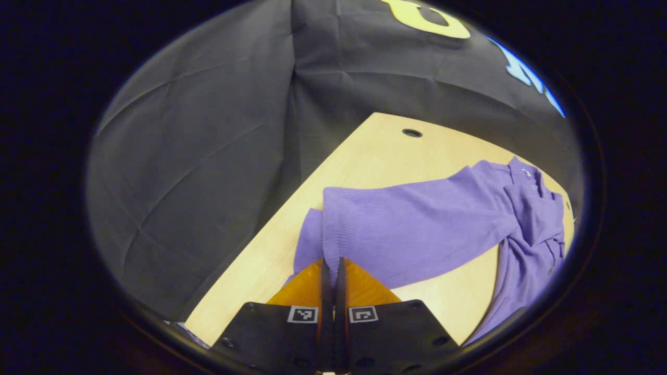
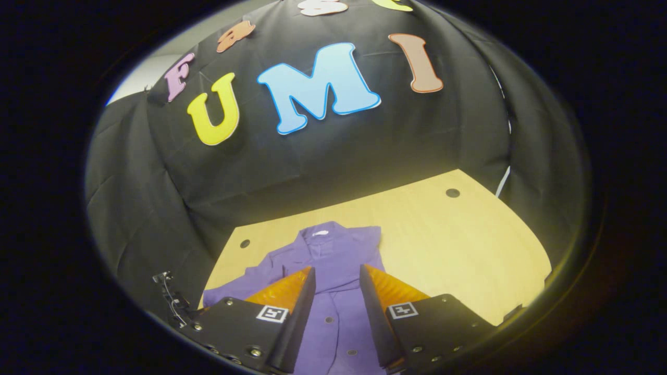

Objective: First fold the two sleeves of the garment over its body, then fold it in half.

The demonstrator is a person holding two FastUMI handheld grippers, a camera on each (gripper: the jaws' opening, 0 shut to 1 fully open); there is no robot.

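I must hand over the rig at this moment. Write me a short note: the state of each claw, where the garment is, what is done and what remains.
Left claw: shut, at the cuff end of a sleeve; a grip cannot be confirmed.
Right claw: open, above the garment, holding nothing.
The purple garment lies on the wooden table, collar towards the booth wall.
Done: one side looks folded in; the sleeve at the left claw stretches out sideways.
Left: fold that sleeve over the body, then fold in half.

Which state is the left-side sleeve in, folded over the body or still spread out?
Spread. In the left gripper view the sleeve stretches across the table away from the shirt body, its cuff end at the left gripper.
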